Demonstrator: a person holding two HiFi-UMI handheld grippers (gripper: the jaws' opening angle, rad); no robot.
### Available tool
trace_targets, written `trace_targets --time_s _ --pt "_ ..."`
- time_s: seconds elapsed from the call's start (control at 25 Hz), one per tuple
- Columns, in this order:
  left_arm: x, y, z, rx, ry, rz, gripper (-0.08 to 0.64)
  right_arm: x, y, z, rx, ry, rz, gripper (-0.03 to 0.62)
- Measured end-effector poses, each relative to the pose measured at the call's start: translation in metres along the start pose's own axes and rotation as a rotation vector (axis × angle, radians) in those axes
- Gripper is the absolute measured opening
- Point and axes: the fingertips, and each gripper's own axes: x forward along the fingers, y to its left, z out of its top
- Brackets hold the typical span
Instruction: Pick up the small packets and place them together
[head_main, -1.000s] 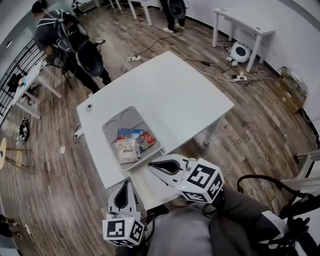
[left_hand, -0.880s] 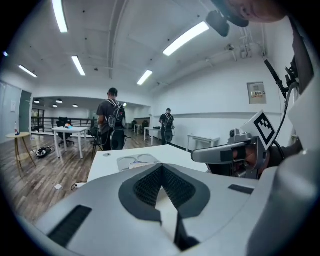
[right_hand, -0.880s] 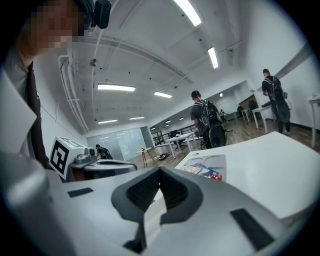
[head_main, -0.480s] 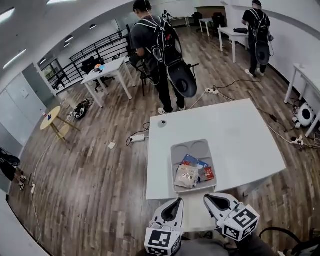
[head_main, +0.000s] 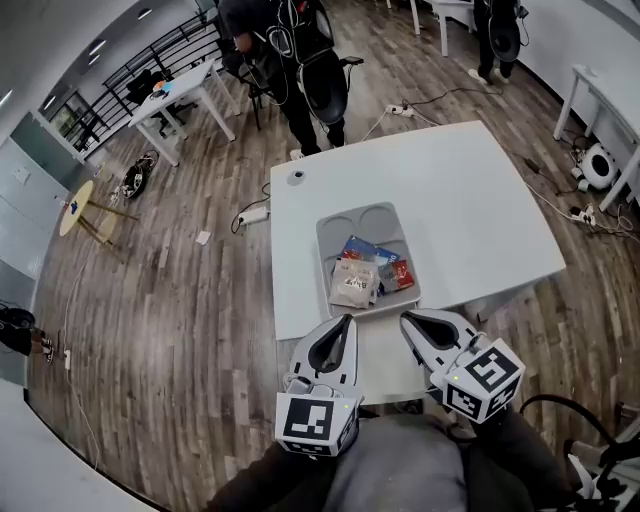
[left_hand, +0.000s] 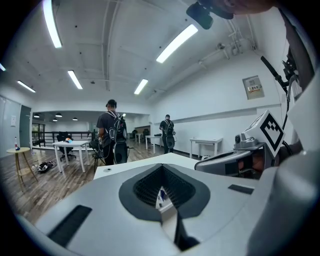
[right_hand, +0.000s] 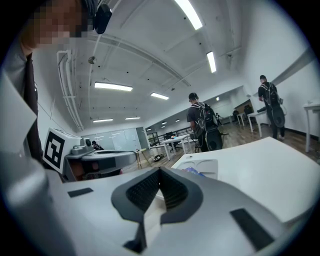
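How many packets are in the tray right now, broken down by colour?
Blue packet: 1
Red packet: 1
Pale packet: 1
Total: 3 packets that I can make out, all lying together in one end of the grey tray.

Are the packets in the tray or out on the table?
In the tray: the packets lie bunched at its near end, none on the table; its two round wells are empty.
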Motion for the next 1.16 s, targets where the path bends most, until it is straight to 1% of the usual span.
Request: trace_targets --time_s 0.2,0.36,0.52,0.64,0.88,1.16 --pt "0.017 -0.005 0.015 0.026 -0.015 -0.014 0.0 -0.002 -0.009 0.008 -0.023 -0.007 -0.031 0.005" --pt "0.018 -0.003 0.022 0.033 -0.039 -0.015 0.0 -0.002 -0.009 0.011 -0.018 -0.016 -0.045 0.005" --pt "0.014 -0.004 0.02 0.019 -0.029 -0.017 0.0 -0.002 -0.008 0.01 -0.016 -0.02 -0.047 0.005" --pt "0.01 -0.004 0.016 0.028 -0.025 -0.013 0.0 -0.001 -0.004 0.009 -0.019 -0.02 -0.042 0.005" --pt "0.003 -0.007 0.013 0.022 -0.022 -0.016 0.001 -0.002 0.002 0.007 -0.026 -0.019 -0.038 0.005" --pt "-0.01 -0.005 0.005 0.001 -0.001 -0.005 0.0 -0.003 0.012 0.003 -0.018 -0.01 -0.031 0.005"
